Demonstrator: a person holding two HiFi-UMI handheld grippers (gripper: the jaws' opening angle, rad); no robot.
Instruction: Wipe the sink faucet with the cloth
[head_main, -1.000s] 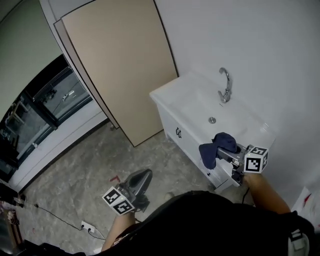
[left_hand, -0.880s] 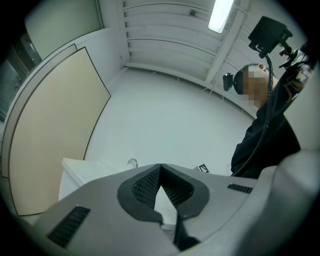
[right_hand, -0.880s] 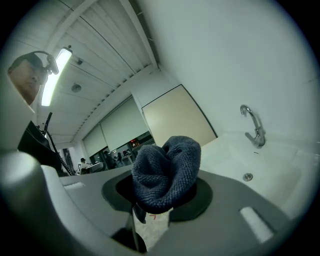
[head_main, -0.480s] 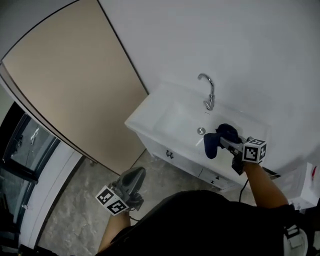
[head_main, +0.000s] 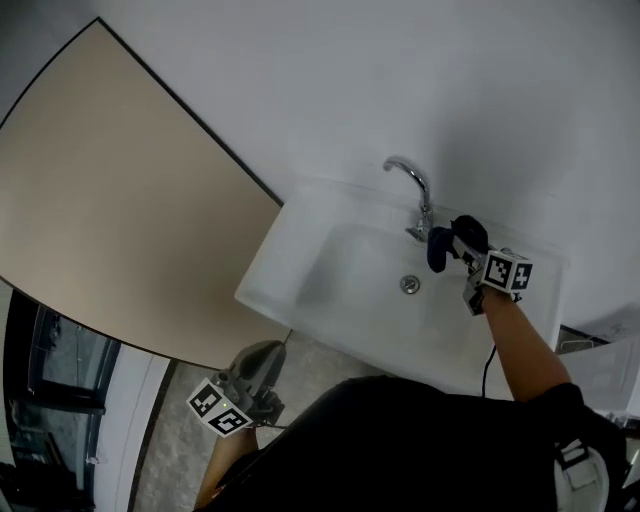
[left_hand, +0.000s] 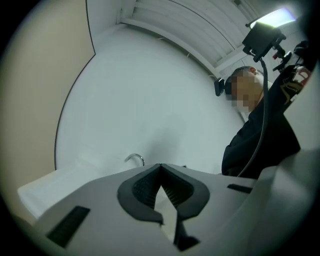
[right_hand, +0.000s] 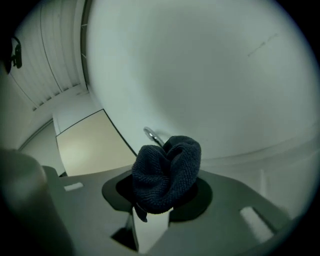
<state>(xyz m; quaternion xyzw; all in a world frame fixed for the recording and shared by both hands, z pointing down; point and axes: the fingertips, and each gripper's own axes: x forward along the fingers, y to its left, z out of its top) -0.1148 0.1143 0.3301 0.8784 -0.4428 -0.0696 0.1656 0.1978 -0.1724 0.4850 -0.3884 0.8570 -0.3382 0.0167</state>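
Our right gripper (head_main: 466, 250) clamps the cloth (head_main: 450, 242), the faucet (head_main: 414, 190) just ahead, the sink (head_main: 268, 268) basin open beneath; our left gripper (head_main: 262, 358), jaws together and empty, hangs outside the sink's front edge.

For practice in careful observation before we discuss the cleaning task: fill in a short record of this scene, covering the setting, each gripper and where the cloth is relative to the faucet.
Setting: white sink against a white wall, beige panel beside it
Faucet: curved chrome faucet at the sink's back edge
Right gripper: fingers shut on a dark blue cloth
Cloth position: right beside the faucet's base; contact cannot be told
Left gripper: fingers shut, empty, in front of the sink
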